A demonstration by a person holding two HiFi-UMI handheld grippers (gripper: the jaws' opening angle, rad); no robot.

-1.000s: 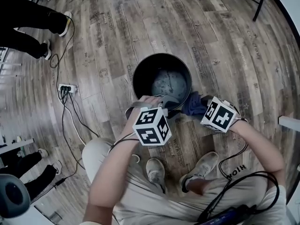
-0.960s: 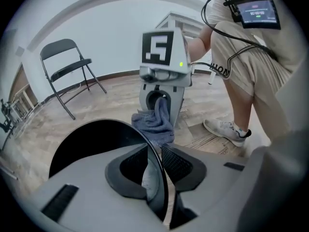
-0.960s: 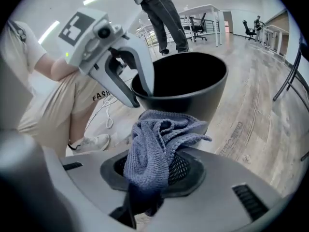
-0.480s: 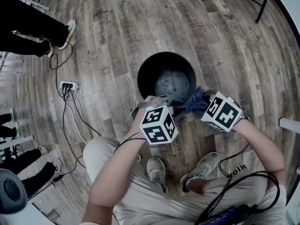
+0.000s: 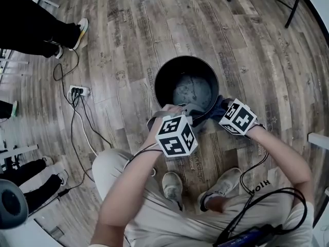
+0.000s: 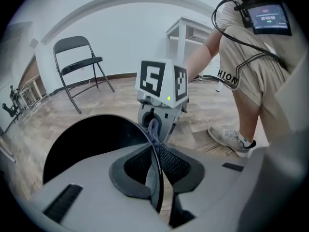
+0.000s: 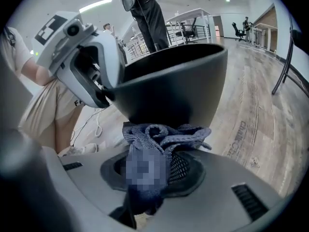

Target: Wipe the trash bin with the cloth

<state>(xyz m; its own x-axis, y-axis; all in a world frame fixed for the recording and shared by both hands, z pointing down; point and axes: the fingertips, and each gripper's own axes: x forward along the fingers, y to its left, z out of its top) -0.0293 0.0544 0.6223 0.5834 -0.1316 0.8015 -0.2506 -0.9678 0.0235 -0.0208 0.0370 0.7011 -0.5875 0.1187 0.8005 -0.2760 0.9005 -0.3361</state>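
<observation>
The black trash bin (image 5: 157, 81) stands on the wood floor in front of me. My left gripper (image 5: 187, 110) sits at its near rim; its jaws have just been closing, and they now pinch the thin rim (image 6: 155, 144) between the pads. A bunched blue-grey cloth (image 7: 161, 137) is clamped in my right gripper (image 7: 155, 156), pressed against the bin's outer wall (image 7: 178, 86). In the head view the cloth (image 5: 218, 106) lies at the bin's near right side, just ahead of the right gripper (image 5: 222, 112). The left gripper view shows the right gripper (image 6: 157, 117) facing it across the rim.
A power strip (image 5: 76, 92) with trailing cables lies on the floor to the left. Other people's legs (image 5: 36, 24) stand at the upper left. A folding chair (image 6: 77, 64) and a white table (image 6: 190, 30) are behind the bin. My shoes (image 5: 175, 187) are just below it.
The right gripper with the cloth has moved closer to the bin's wall. The left gripper has stayed at the rim.
</observation>
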